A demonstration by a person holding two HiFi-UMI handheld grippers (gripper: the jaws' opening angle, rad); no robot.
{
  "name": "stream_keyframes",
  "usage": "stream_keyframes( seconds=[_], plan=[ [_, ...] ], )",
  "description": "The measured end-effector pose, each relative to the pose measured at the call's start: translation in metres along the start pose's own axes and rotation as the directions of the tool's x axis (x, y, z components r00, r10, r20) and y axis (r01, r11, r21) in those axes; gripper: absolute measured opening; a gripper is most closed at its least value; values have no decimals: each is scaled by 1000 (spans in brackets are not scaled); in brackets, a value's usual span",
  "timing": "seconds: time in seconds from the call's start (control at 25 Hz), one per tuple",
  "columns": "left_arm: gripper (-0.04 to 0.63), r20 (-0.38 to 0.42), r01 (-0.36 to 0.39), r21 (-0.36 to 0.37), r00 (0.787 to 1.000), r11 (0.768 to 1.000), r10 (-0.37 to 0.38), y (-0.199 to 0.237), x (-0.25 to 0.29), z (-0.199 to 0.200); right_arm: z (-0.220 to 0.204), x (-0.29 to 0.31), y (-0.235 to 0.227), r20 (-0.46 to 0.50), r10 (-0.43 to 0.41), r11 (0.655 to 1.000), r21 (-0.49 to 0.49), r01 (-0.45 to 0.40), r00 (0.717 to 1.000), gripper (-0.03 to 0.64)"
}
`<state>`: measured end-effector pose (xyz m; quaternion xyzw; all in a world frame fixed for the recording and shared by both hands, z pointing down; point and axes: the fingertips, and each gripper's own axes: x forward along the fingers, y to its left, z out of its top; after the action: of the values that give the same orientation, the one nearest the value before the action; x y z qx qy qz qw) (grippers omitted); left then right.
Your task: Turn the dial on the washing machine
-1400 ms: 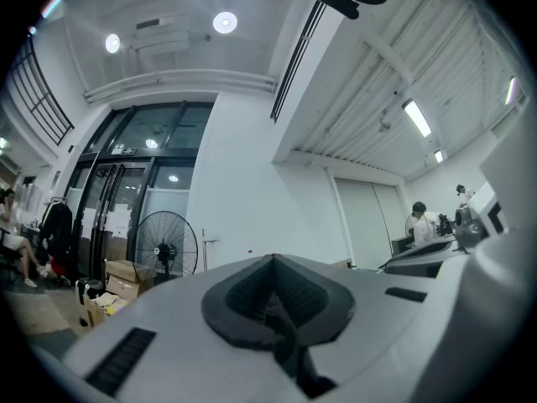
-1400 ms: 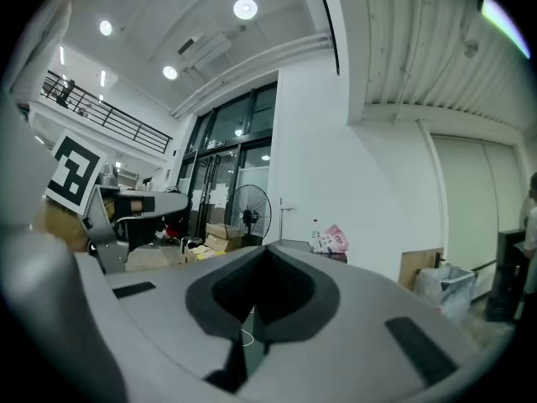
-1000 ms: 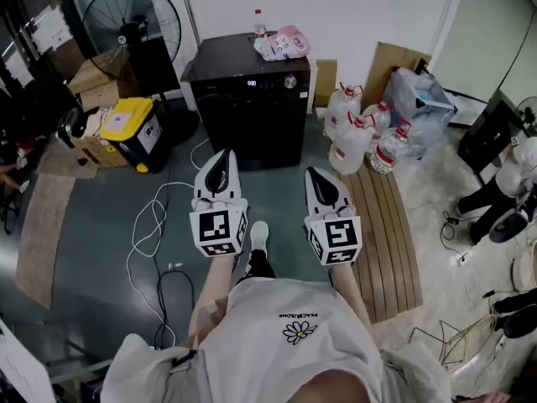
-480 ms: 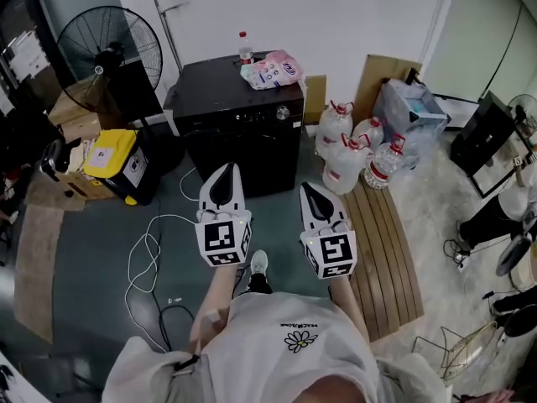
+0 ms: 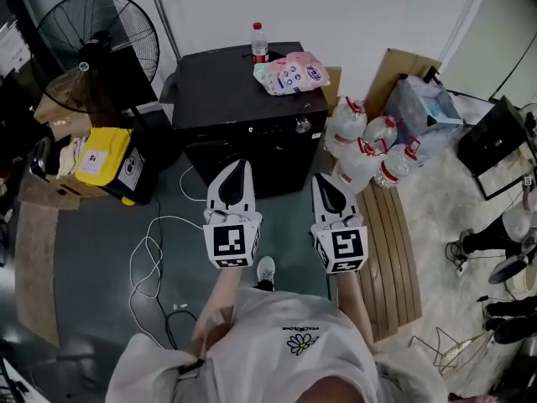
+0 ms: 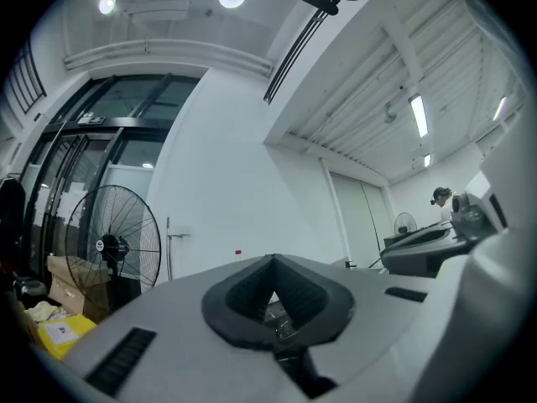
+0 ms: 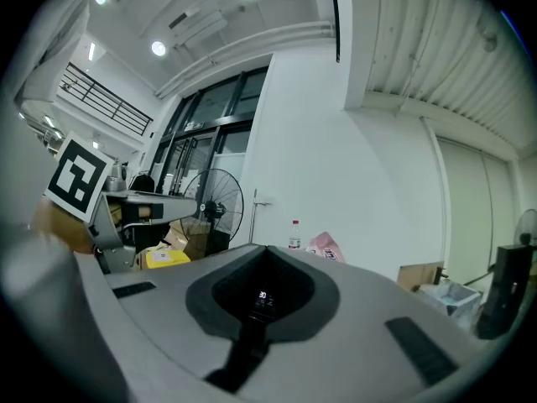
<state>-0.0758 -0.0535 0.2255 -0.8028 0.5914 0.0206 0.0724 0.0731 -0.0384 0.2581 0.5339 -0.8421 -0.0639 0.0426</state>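
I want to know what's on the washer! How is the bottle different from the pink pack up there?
The bottle stands upright; the pink pack lies flat. The bottle is slim with a red cap; the pink pack is wide and soft-looking. Both sit on top of the black washing machine, close together near its back right corner.

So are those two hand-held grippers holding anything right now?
Nothing. The left hand-held gripper and right hand-held gripper are both shut and empty.
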Motion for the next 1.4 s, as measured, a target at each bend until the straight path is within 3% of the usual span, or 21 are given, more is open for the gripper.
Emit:
stream_keyframes(
  seconds=[0.28, 0.56, 0.72, 1.4],
  plan=[
    [-2, -55, 29, -43, 998, 999, -31, 45, 53, -44, -23, 74, 0, -65, -17, 1000, 15, 18, 998, 3],
    [-2, -73, 61, -101, 995, 993, -69, 63, 84, -72, -32, 103, 0, -121, -46, 999, -29, 43, 992, 3],
    [-2, -75, 64, -97, 995, 993, -72, 72, 87, -73, -30, 117, 4, -119, -56, 998, -31, 53, 991, 3],
    [-2, -70, -26, -106, 997, 994, 18, 93, 83, -73, -23, 153, 17, -83, -17, 998, -66, 12, 996, 3]
  ],
)
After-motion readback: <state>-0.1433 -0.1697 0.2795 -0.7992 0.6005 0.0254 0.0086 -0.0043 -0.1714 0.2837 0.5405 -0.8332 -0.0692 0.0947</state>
